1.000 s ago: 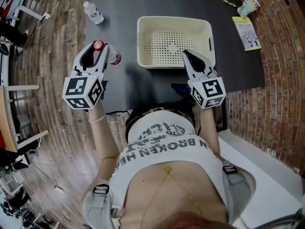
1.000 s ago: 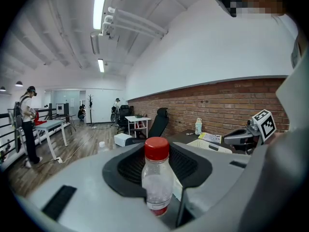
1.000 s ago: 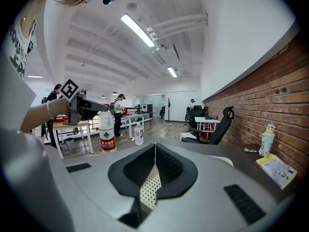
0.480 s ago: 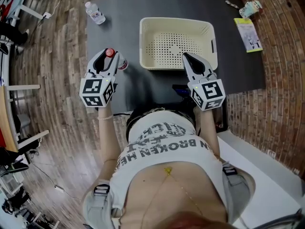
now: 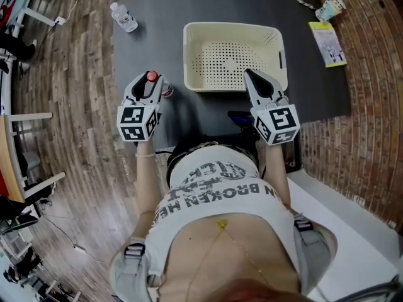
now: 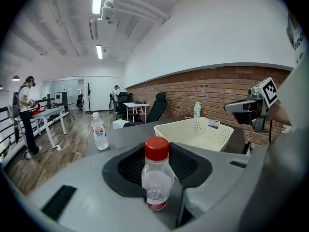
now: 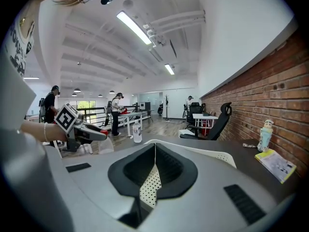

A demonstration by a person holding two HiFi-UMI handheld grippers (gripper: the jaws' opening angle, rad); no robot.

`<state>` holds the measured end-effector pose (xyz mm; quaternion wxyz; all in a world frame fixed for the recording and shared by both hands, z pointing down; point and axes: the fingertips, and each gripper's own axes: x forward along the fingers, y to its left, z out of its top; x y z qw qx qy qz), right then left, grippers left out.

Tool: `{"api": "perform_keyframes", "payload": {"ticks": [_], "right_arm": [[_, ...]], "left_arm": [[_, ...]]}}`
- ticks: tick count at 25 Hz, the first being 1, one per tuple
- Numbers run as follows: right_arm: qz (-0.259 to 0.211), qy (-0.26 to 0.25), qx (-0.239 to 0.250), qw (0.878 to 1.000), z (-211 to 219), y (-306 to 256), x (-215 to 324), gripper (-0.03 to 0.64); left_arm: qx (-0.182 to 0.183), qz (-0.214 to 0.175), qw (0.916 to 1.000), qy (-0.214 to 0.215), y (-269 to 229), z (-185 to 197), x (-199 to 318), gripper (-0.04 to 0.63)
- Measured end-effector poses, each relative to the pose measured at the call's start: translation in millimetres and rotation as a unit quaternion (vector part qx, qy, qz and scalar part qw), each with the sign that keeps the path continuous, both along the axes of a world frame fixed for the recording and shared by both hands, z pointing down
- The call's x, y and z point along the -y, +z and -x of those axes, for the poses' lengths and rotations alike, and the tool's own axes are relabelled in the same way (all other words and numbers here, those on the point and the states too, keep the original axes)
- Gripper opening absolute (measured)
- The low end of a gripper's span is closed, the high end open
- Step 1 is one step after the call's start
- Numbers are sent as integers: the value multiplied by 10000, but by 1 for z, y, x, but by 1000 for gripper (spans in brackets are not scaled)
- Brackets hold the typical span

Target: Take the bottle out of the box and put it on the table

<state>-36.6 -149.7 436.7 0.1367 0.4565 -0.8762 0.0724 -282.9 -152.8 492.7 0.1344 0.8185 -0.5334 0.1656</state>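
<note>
Dark grey table (image 5: 157, 17): one cream perforated box (image 5: 232, 26) stands on it toward the far edge, about midway between the left and right edges, with nothing visible inside. Left claw (image 5: 151, 79): positioned over the near-left part of the table, just left of the box's near-left corner and close to the left edge. Its jaws are set wide and closed on a clear bottle (image 6: 157, 180) with a red cap, which stands upright between the pads and outside the box. Whether the bottle's base touches the table cannot be determined. Right claw (image 5: 250, 75): jaws together with nothing between them, tips at the near rim of the box, right of the rim's middle. Contact with the rim cannot be confirmed. A yellow-and-white booklet (image 5: 326, 43) lies flat by the right edge, well apart from the box. A second clear bottle (image 5: 123, 16) with a white cap stands at the far-left corner. A small pale container (image 5: 329, 8) sits at the far-right corner, just beyond the booklet.
</note>
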Motion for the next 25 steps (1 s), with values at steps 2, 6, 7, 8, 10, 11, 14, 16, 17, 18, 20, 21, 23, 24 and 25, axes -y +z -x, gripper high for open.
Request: {"api": "perform_keyframes", "payload": {"ticks": [2,6,7,8,10,11,14,16,17,18,20,21,23,24,25], "right_arm": [[17,14,10,10000,-1,1,0,9],[10,-31,-7,10000,1,1,3,9],[7,-51,-7,10000,2,1,3,9],[8,-65,-1,10000,3,1,3,9],[22,-76,20,10000,5,2,3,9],[29,-84,23,10000,5,3,2,9],[49,-110,3,9999,6,5,2,9],[53,-116,-13,9999,5,6,1,9],[50,-119,-22,9999,5,6,1,9],[45,-122,-27,9999,5,5,0,9],[29,-127,-27,9999,4,4,0,9],[23,-129,-24,9999,4,3,0,9],[22,-133,-24,9999,3,3,0,9],[26,-136,-25,9999,3,3,0,9],[28,-139,-26,9999,3,3,0,9]], "left_arm": [[10,-38,10000,-18,2,-2,-2,156],[-67,-89,9999,-96,3,-1,-5,156],[-82,-100,9999,-92,3,-1,-6,156],[-95,-110,9999,-82,3,-1,-7,156],[-124,-129,9998,-63,3,0,-10,156],[-141,-143,9998,-60,3,1,-11,156],[-212,-188,9996,-76,4,2,-11,158],[-253,-198,9994,-90,4,1,-11,156],[-266,-198,9994,-99,4,1,-12,158],[-274,-199,9994,-109,4,1,-12,158],[-277,-208,9993,-119,4,1,-13,156],[-282,-212,9993,-118,4,1,-13,158],[-306,-211,9992,-113,4,1,-13,157],[-320,-210,9992,-110,3,0,-13,157],[-330,-211,9992,-107,3,0,-12,158]]}}
